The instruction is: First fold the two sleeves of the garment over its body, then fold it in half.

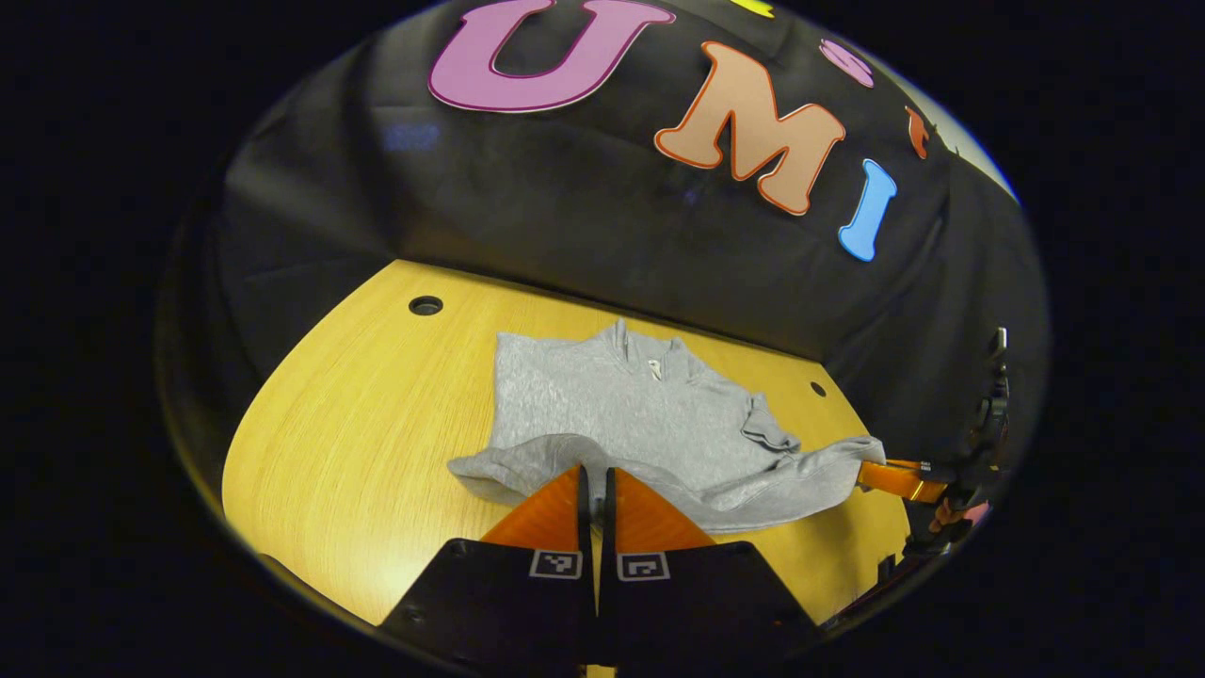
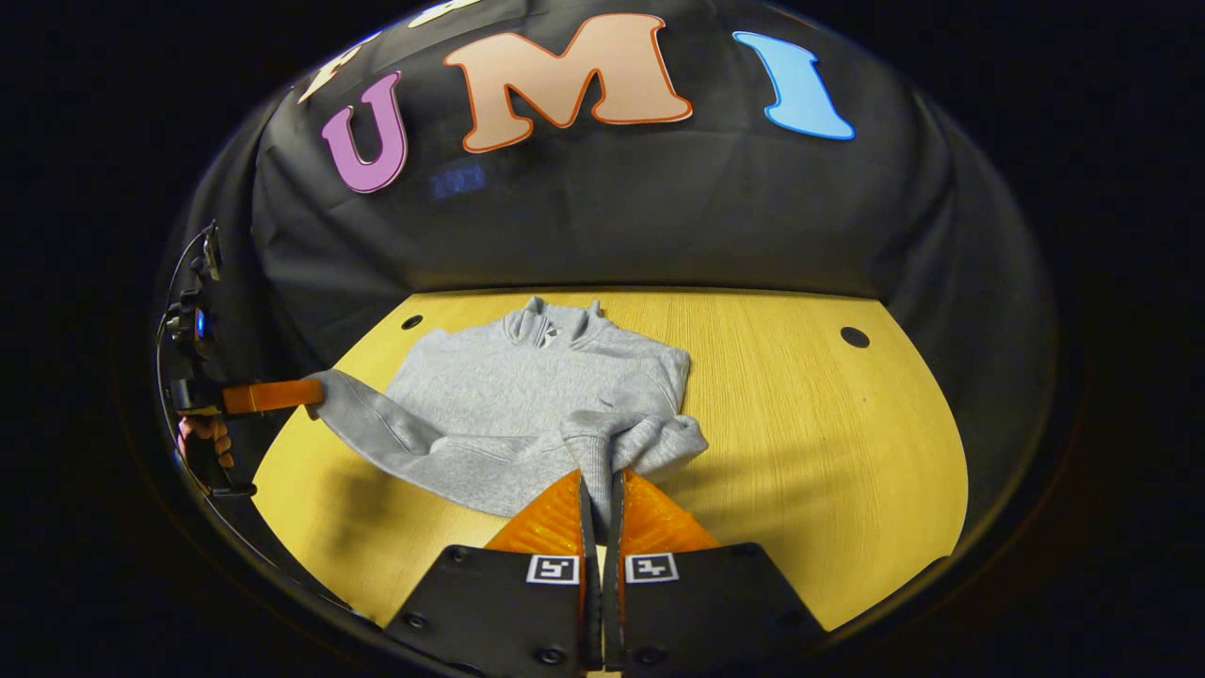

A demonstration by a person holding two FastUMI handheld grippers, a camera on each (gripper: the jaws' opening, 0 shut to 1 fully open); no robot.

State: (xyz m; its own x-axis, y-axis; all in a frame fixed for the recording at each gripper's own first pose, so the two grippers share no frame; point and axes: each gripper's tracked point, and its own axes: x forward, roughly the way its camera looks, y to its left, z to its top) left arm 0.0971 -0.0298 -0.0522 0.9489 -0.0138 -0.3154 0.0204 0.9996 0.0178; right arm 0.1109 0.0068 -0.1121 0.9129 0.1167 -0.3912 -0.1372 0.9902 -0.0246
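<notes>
A grey sweatshirt (image 1: 621,405) lies on the yellow wooden table (image 1: 358,443), collar toward the booth wall. My left gripper (image 1: 595,476) is shut on one sleeve (image 1: 508,466), which is lifted off the table's near side. My right gripper (image 1: 871,471), seen at the far right with a hand behind it, is pinching the other sleeve's end. In the right gripper view, my right gripper (image 2: 602,480) is shut on a bunched sleeve (image 2: 612,443) lying over the sweatshirt (image 2: 527,395) body's lower right. My left gripper (image 2: 315,394) holds the other sleeve stretched out to the left.
Two round cable holes (image 2: 855,336) (image 2: 411,322) sit near the table's (image 2: 828,443) back corners. Black cloth walls close off the table's far and side edges. Bare wood lies to the right of the sweatshirt in the right gripper view.
</notes>
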